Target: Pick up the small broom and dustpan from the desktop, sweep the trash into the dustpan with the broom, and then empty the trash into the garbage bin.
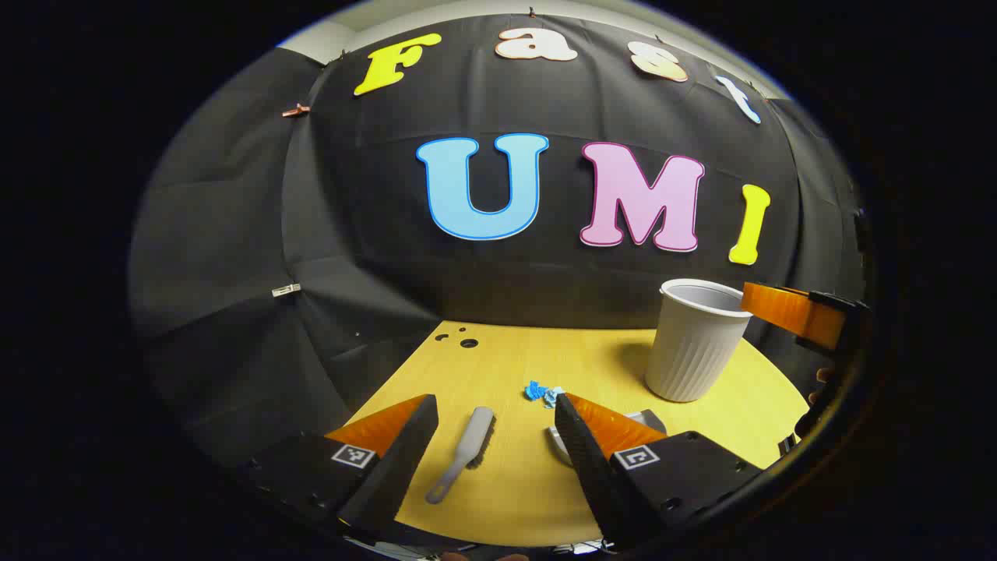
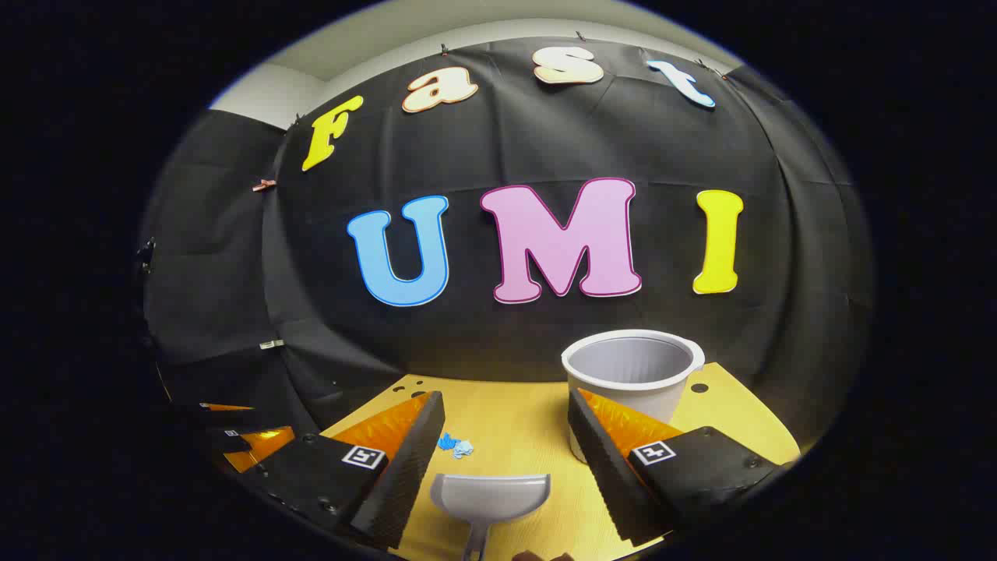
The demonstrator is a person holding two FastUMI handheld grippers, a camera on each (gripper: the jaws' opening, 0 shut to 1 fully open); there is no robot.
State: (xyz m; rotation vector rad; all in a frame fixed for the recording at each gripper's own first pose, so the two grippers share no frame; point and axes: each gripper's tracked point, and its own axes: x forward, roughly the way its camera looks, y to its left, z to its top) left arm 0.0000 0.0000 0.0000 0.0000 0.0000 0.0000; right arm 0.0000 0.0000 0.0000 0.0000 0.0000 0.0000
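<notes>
Both tongs (image 1: 495, 413) (image 2: 505, 409) agape above broom (image 1: 461, 453), dustpan (image 2: 491, 497).

- Dustpan (image 1: 642, 421), left gripper view: mostly hidden behind the left gripper's (image 1: 498, 436) right finger; only a pale sliver shows beside it.
- Dustpan (image 2: 491, 496), right gripper view: handle cut off by the lower edge of the picture.
- Garbage bin (image 2: 632, 374), right gripper view: lower part hidden behind the right gripper's (image 2: 506, 436) right finger.
- Trash (image 1: 543, 393), left gripper view: small blue scraps, too small to tell the material; one scrap partly behind the finger tip.
- Broom (image 1: 463, 452), left gripper view: bristles barely discernible along its far side.
- Other gripper (image 1: 794, 313) at the right rim of the left gripper view: cut off, so finger spacing is unreadable.
- Table (image 2: 514, 428): near edge hidden under both grippers.
</notes>
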